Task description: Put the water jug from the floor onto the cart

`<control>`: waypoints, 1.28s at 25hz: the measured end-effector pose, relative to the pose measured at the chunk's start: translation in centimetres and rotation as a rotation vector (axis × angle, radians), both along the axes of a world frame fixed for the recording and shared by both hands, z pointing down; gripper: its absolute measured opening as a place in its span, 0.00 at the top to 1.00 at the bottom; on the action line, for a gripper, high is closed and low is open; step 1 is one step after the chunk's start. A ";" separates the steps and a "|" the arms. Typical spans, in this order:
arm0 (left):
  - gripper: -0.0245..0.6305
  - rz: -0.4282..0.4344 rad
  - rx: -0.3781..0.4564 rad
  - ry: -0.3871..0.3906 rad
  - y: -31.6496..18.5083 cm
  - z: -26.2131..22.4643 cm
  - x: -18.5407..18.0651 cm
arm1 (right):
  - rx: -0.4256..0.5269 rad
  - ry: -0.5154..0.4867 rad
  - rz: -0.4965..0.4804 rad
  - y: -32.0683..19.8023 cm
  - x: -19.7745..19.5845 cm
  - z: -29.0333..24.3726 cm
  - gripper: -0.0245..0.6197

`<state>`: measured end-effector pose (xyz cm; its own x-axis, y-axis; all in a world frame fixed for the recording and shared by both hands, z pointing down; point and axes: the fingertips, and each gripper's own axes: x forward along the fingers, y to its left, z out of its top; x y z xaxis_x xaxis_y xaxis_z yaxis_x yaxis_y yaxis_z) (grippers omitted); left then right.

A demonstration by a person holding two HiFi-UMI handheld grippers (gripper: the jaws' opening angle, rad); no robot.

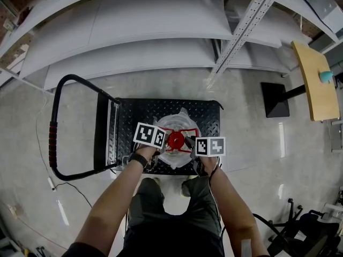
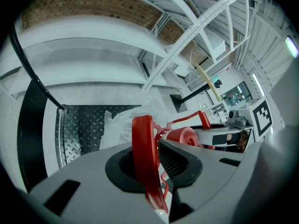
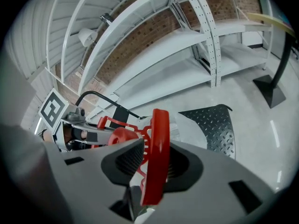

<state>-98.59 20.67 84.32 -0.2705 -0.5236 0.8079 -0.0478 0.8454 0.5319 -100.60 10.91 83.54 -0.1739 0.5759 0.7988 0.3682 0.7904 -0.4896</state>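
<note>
Over at the left, push bar [image 1: 52, 138] of the cart [image 1: 206, 114]. Next, left tongs [image 1: 165, 142], parted and slack around one red grip [image 2: 142, 157], not pinching it. Between both tools, water jug [image 1: 172, 123], upright on the cart's black studded deck near the edge closest to the person, red cap [image 1: 176, 139] on top. Lastly, right tongs [image 1: 189, 142], likewise parted, loose around the other red grip [image 3: 156, 157].

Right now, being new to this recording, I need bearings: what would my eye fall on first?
The clear water jug with its red cap, standing on the black cart in front of white shelves. The left gripper and right gripper each have a red handle between their jaws.
</note>
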 end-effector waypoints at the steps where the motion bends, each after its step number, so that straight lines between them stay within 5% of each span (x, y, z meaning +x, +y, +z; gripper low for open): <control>1: 0.87 0.001 -0.002 0.012 0.1 -0.3 0.2 | 0.009 -0.004 0.001 -0.3 -0.1 -0.4 0.80; 5: 0.74 -0.013 -0.003 0.068 1.2 -2.0 1.7 | 0.064 -0.021 0.012 -1.7 -0.6 -2.7 0.75; 14: 0.73 -0.068 -0.048 0.029 3.6 -10.9 4.6 | 0.138 -0.074 0.011 -2.4 2.2 -11.0 0.76; 16: 0.74 -0.059 -0.046 -0.058 3.1 -14.8 4.9 | 0.082 -0.089 0.012 -1.7 3.5 -14.3 0.81; 20: 0.95 -0.056 -0.037 -0.346 1.9 -25.3 6.6 | -0.096 -0.206 0.013 1.1 6.6 -23.9 0.89; 25: 0.96 -0.022 0.003 -0.672 0.3 -38.3 12.2 | -0.211 -0.450 -0.002 4.1 11.8 -37.1 0.95; 32: 0.96 0.039 -0.011 -0.898 -0.7 -45.6 19.5 | -0.221 -0.666 0.034 4.8 20.4 -44.3 0.96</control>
